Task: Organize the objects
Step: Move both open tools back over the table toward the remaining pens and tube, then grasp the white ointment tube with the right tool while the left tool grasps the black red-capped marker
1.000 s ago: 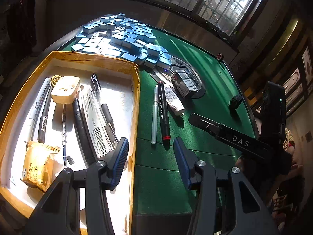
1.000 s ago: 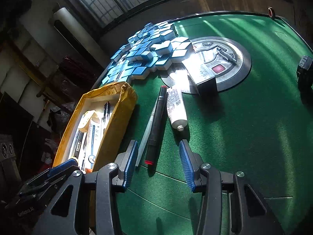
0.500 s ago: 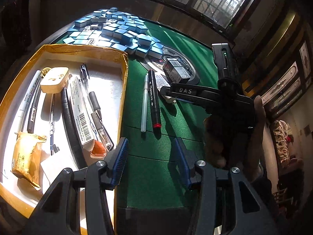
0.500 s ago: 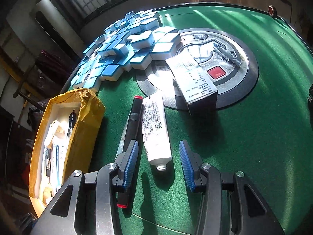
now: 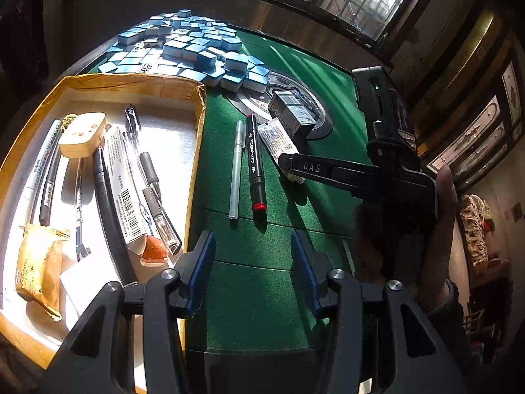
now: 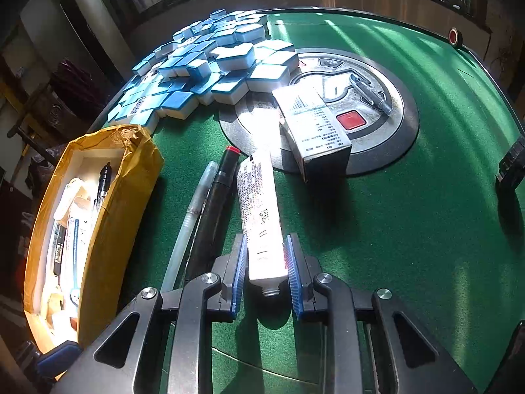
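A white tube [image 6: 259, 203] lies on the green felt beside a black marker [image 6: 216, 203] with a red end and a clear pen [image 6: 190, 216]. My right gripper [image 6: 265, 262] straddles the tube's neck end, jaws closing, and both blue pads touch its sides. From the left wrist view the right gripper [image 5: 290, 164] covers the lower end of the tube [image 5: 277, 141]. My left gripper [image 5: 251, 249] hangs open over bare felt, next to the yellow-lined box [image 5: 197, 124] that holds several pens and packets. The marker [image 5: 255, 164] and pen [image 5: 237, 167] lie ahead of it.
A pile of blue and white tiles [image 6: 210, 65] fills the far left of the table. A small carton [image 6: 315, 128] rests on the round centre panel [image 6: 387, 138]. A person's hand [image 5: 439, 229] holds the right gripper. A black object [image 6: 512, 164] sits at the right edge.
The right gripper came forward and down over the white tube, and its jaws narrowed onto the tube's sides. The left gripper stayed open and barely moved.
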{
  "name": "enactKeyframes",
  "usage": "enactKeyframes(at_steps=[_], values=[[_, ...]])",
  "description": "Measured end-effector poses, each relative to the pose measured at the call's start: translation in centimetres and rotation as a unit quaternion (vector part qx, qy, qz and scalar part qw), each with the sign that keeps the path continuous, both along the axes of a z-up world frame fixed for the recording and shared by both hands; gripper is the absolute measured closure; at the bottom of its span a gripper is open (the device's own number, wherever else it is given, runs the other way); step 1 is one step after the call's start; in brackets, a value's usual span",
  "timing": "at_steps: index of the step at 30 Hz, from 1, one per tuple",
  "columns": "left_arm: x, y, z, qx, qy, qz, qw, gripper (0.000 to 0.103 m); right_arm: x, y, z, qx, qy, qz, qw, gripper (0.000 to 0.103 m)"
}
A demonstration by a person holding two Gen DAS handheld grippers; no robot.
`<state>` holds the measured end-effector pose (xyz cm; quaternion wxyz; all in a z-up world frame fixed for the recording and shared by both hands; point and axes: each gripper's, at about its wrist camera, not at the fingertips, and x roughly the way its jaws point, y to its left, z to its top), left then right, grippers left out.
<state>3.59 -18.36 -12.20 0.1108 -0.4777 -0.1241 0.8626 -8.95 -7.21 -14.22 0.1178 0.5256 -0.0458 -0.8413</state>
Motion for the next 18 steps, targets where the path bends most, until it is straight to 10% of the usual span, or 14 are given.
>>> enactKeyframes(at_steps=[18], values=[[-6.5,5.3,-1.7,-0.101,-0.025,-0.013,0.9945,0.057,0.9,6.3,-0.9,-0.102,-0.012,-0.058,0.993,0.083]])
